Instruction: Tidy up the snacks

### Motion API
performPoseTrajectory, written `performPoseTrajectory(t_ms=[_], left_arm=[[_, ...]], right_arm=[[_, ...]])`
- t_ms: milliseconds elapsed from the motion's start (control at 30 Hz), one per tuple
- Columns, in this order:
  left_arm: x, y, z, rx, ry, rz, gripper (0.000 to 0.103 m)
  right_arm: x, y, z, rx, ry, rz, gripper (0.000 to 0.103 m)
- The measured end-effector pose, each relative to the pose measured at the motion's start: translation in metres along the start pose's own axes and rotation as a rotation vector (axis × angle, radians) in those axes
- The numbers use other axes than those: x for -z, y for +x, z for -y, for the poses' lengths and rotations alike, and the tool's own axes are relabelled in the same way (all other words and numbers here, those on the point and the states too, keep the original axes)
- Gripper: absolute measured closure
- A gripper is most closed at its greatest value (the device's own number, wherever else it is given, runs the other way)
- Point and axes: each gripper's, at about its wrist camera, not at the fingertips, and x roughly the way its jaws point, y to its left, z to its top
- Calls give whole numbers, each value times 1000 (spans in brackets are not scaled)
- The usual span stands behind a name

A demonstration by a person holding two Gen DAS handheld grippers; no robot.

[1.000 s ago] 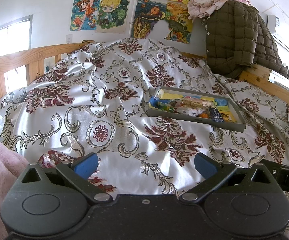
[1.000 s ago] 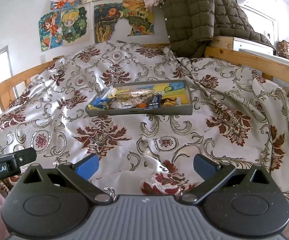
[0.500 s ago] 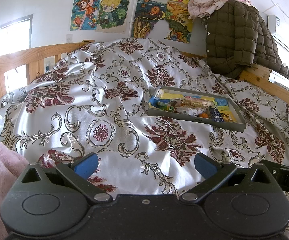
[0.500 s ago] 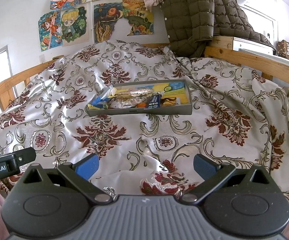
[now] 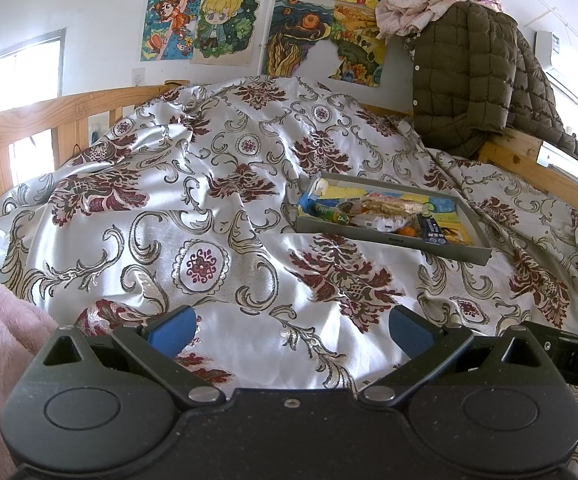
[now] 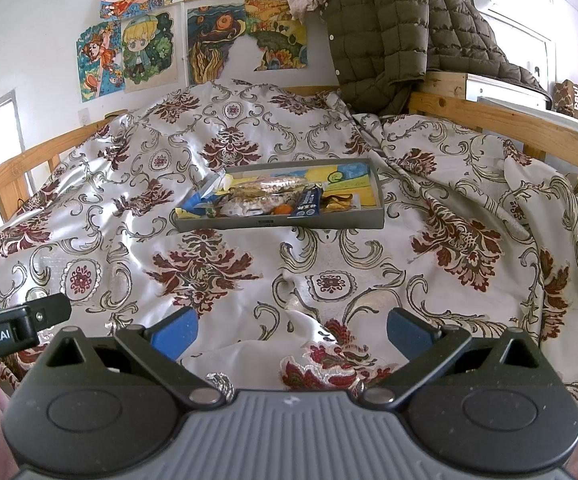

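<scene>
The bedspread is silvery white satin with dark red floral medallions and olive-grey scrolls. On it sits a grey tray with a yellow and blue lining, holding snacks in blue, green, orange and clear wrappers. A quilted coat is olive brown. The bed rail is pale wood. Each claw has blue pads on black arms.

Bedroom: wooden bed, wall drawings
</scene>
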Motion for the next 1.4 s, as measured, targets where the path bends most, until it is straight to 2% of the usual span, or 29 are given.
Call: performPoseTrajectory(t_ms=[233, 600, 1400], left_arm=[[3, 4, -3, -14, 9, -41, 1], [1, 4, -3, -4, 7, -59, 1], [1, 3, -2, -2, 5, -57, 1]], right_arm=[[0, 0, 0, 1, 0, -1, 0], [2, 0, 1, 1, -2, -2, 0], [0, 0, 0, 3, -4, -6, 0]])
